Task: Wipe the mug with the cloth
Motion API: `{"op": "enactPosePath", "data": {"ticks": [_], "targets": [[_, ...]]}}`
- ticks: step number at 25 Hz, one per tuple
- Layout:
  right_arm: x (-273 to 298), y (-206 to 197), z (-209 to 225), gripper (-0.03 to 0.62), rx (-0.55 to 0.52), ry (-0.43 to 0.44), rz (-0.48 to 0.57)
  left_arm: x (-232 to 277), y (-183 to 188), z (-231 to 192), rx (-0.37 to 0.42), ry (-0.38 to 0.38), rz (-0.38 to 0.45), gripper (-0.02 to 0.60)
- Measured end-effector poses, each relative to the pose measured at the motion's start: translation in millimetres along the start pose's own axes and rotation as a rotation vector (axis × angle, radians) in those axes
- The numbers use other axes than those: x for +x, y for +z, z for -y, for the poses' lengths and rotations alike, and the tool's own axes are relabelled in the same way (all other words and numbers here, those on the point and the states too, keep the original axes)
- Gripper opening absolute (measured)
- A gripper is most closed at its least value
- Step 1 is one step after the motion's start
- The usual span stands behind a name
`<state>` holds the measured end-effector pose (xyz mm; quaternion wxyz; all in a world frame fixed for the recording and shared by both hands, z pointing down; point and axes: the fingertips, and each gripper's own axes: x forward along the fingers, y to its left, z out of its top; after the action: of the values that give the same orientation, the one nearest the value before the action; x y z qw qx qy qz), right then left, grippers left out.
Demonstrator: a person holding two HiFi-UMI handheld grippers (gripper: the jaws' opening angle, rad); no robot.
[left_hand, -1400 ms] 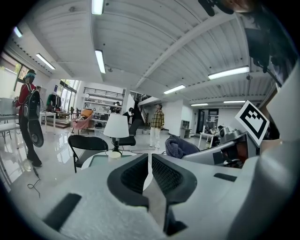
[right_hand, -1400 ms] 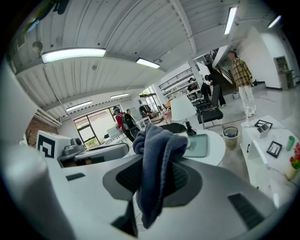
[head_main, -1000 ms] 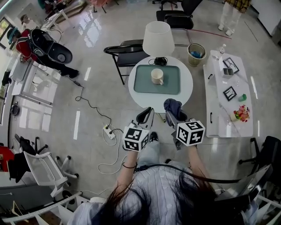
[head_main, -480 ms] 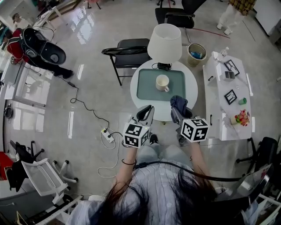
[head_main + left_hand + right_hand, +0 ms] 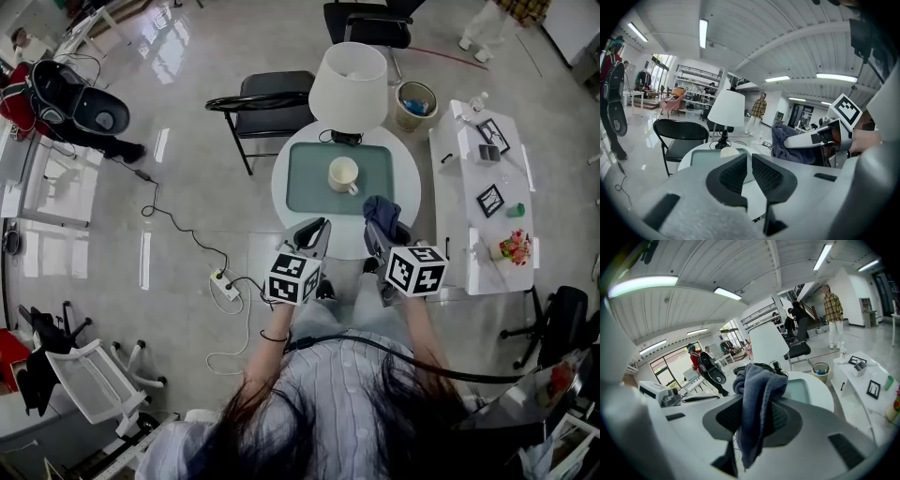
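Right tool (image 5: 380, 236): jaws clamped on grey-blue fleece cloth (image 5: 757, 390), tail hanging below.
Left tool (image 5: 749, 164): jaws closed together, nothing held.
Cream ceramic mug (image 5: 343, 174): upright on teal tray (image 5: 314, 173), round white desk (image 5: 409, 192), ahead of both tools, untouched.
Risk: unsteadied mug likely slides or tips under wiping push; white lamp (image 5: 349, 84) close behind.

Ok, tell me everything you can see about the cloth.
The cloth is dark blue-grey, soft and fleecy-looking, crumpled into a bunch. The right tongs are shut on its middle: a rounded wad stands up past the tips and a narrow tail hangs below the pads. In the head view it is held over the near edge of the round white table, apart from the mug. Only the tongs visibly touch it.
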<state>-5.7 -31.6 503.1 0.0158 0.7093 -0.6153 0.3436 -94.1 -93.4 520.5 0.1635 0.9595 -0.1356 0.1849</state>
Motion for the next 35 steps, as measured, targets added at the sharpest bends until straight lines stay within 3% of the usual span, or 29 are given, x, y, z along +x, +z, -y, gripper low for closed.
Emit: {"op": "enactPosePath", "data": {"ticks": [7,15,22,26,32,35], "targets": [[21,13,33,0.109,-0.023,0.041,-0.040,45,-13,0,-0.033,0.041,-0.046,0.024],[60,37,83,0.109,-0.096,0.148,-0.152,106,-32,-6,-0.133,0.187,-0.079,0.025],[92,48,102,0.109,-0.192,0.280,-0.249,155,-53,-15,-0.204,0.310,-0.138,0.028],[103,47,112,0.109,-0.223,0.336,-0.306,178,-70,-21,-0.256,0.372,-0.194,0.128],[116,40,118,0.109,-0.286,0.395,-0.381,193,-77,-39,-0.391,0.478,-0.187,0.138],[121,35,121,0.109,-0.304,0.416,-0.410,198,-83,-45,-0.419,0.523,-0.215,0.138]]}}
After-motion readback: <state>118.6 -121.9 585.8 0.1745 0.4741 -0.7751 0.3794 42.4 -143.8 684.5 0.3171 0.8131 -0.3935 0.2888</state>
